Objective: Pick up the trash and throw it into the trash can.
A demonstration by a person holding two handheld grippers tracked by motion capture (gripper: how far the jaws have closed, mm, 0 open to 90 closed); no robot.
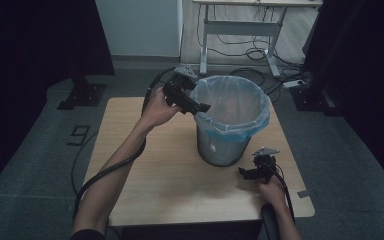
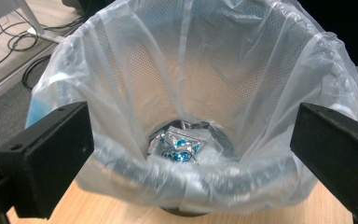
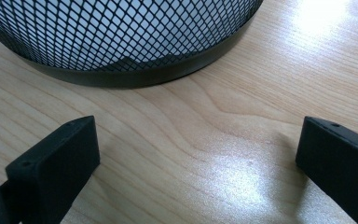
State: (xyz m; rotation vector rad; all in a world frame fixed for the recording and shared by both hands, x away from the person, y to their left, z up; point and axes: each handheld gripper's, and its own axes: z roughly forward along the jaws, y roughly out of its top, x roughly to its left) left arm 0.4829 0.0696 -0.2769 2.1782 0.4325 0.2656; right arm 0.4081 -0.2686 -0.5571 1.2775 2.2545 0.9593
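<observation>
Over the table [image 1: 145, 165] in the high view, the left gripper [image 1: 196, 107] sat at the near-left rim of the lined mesh bin [image 1: 230, 145]; the right gripper [image 1: 247, 173] lay low beside its base.

Left gripper view: fingers [image 2: 46, 158] wide apart, holding nothing; crumpled blue-and-clear wrapper [image 2: 179, 147] lay ahead and below, at bin bottom.

Right gripper view: fingers [image 3: 56, 163] wide apart, empty, bin base just ahead.

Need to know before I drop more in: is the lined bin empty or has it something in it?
Not empty. Crumpled clear wrapping with blue print lies at the bottom of the liner in the bin.
</observation>
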